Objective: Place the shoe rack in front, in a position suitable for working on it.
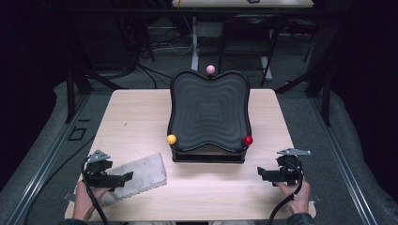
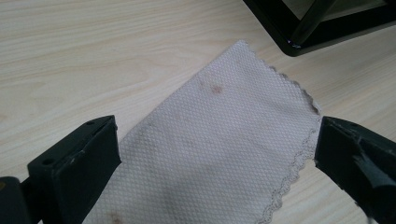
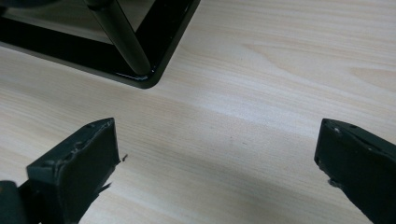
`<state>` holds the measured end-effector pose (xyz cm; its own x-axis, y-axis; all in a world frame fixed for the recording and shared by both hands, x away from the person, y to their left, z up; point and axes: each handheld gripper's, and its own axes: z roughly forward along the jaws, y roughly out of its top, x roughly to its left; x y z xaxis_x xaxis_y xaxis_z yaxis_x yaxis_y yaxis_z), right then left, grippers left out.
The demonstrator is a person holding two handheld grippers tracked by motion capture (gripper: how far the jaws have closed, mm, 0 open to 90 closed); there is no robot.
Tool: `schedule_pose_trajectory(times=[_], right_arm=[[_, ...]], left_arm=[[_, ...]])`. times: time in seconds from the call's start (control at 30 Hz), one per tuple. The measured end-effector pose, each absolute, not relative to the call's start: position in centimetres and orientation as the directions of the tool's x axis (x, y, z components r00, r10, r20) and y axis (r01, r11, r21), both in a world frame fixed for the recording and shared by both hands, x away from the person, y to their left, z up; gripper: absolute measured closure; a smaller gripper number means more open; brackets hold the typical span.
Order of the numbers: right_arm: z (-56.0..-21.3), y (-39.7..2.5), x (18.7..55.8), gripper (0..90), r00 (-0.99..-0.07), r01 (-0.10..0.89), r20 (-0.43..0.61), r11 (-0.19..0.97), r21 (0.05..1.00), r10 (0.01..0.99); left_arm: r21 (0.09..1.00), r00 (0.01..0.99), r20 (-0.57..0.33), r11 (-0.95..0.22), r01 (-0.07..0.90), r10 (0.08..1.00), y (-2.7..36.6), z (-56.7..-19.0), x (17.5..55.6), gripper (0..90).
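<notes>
A person sits at a pale wood-grain worktop [image 1: 141, 112], holding a black two-jaw tool in each hand. The high view takes in the whole scene: the left tool [image 1: 123, 177] near the worktop's front left corner, the right tool [image 1: 261, 172] near the front right, and between them, farther back, a black wavy-edged tray [image 1: 209, 110] with rippled ridges, tilted on a black frame. Three small balls sit at the tray's rim: a yellow ball [image 1: 172, 139] at its front left corner, a red ball [image 1: 248, 139] at its front right, a pink ball [image 1: 210, 69] at the back edge. The left gripper view adds what the high view cannot resolve: the cloth [image 2: 219, 149] lying flat on the worktop is off-white, with a fine dimpled weave, a scalloped edge and a few faint brown stains. The left tool's jaws are spread wide, one on either side of the cloth, gripping nothing. The right gripper view shows the glossy corner of the frame [image 3: 154, 70] with a round black post rising from it, and bare wood between the right tool's jaws, which are also spread wide and hold nothing.
</notes>
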<state>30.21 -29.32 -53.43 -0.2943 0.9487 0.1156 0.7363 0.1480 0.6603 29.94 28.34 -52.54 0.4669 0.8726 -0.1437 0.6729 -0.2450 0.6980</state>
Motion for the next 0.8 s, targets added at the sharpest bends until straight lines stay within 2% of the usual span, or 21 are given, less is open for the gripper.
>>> schedule_pose_trajectory(times=[0.3,0.8], right_arm=[[-52.6,-28.2,29.3,0.0,-0.34,0.71,0.072,0.206,0.673,0.938],[-52.1,-27.8,29.0,1.1,-0.343,0.704,0.043,0.226,0.674,0.938]], left_arm=[[0.63,0.419,-0.126,-0.254,0.734,0.899,27.8,-53.6,30.9,0.2],[0.626,0.375,-0.145,-0.208,0.751,0.916,27.7,-53.9,31.2,0.0]])
